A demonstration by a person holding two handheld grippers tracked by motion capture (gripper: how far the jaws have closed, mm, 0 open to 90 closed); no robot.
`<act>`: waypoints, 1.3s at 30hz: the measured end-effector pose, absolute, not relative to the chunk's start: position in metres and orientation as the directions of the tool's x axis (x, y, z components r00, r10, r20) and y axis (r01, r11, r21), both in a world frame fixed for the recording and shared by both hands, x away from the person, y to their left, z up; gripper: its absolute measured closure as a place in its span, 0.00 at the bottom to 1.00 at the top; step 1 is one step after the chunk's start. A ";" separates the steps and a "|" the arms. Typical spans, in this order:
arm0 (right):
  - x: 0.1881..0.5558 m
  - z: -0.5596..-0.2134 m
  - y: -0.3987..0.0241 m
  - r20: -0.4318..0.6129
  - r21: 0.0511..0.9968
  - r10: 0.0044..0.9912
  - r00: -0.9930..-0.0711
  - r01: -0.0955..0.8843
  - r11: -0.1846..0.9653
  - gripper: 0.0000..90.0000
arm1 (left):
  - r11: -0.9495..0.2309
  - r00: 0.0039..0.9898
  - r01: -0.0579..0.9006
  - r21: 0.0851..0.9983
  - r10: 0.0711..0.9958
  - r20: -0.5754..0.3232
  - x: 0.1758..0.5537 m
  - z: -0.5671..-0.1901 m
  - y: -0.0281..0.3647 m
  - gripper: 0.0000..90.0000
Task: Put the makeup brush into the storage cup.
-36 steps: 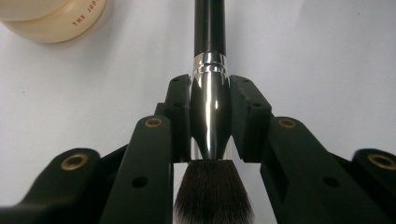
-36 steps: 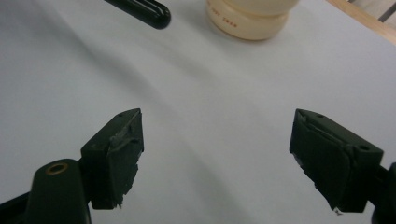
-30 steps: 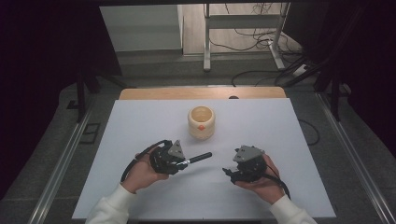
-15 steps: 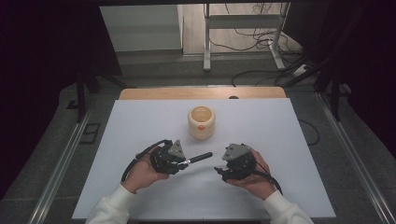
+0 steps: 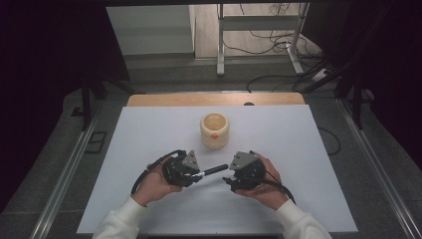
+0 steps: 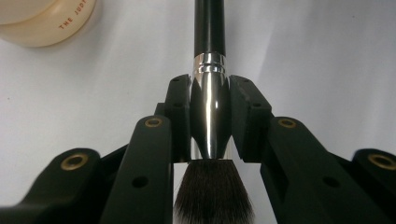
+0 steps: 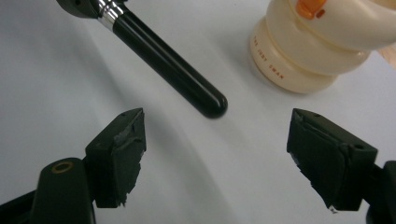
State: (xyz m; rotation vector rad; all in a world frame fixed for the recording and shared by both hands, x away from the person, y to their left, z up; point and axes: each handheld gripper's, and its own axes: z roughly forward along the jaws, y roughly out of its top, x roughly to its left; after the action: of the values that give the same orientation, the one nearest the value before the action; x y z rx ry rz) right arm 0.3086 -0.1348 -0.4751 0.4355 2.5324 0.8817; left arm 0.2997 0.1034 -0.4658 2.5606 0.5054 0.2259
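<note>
My left gripper (image 5: 198,175) is shut on a makeup brush (image 6: 209,112), its pads clamped on the chrome ferrule with the dark bristles toward the camera. The brush's black handle (image 5: 214,171) sticks out to the right, just above the table. In the right gripper view the handle's rounded end (image 7: 210,105) lies just beyond the open right gripper (image 7: 215,140), apart from both pads. My right gripper (image 5: 228,179) faces the handle tip from the right. A cream-coloured round cup (image 5: 214,130) with an orange dot stands behind both grippers.
The white tabletop (image 5: 298,149) spreads wide on both sides. A wooden strip (image 5: 199,99) runs along its far edge. The cup (image 7: 317,42) stands close to the right gripper's far right side.
My right gripper has slid left toward the brush handle's tip. The left gripper and the brush have kept still.
</note>
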 end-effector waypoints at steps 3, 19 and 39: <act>0.310 -0.475 -0.130 -0.282 0.647 0.407 -0.869 0.141 0.749 0.23 | -0.797 0.917 0.308 0.520 0.394 0.061 0.299 -0.465 0.103 0.79; 0.311 -0.479 -0.102 -0.320 0.585 0.322 -0.891 0.081 0.807 0.27 | -0.805 0.923 0.295 0.514 0.380 0.065 0.300 -0.467 0.100 0.79; 0.302 -0.490 -0.081 -0.423 0.470 0.106 -0.900 -0.118 0.875 0.78 | -0.795 0.930 0.249 0.553 0.355 0.092 0.295 -0.462 0.100 0.78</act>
State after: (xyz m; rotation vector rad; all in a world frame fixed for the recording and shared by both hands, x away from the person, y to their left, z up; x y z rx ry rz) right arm 0.3018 -0.0813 -0.4897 -0.0089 2.5998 0.6903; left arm 0.2949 0.1000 -0.4625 2.5310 0.4300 0.2576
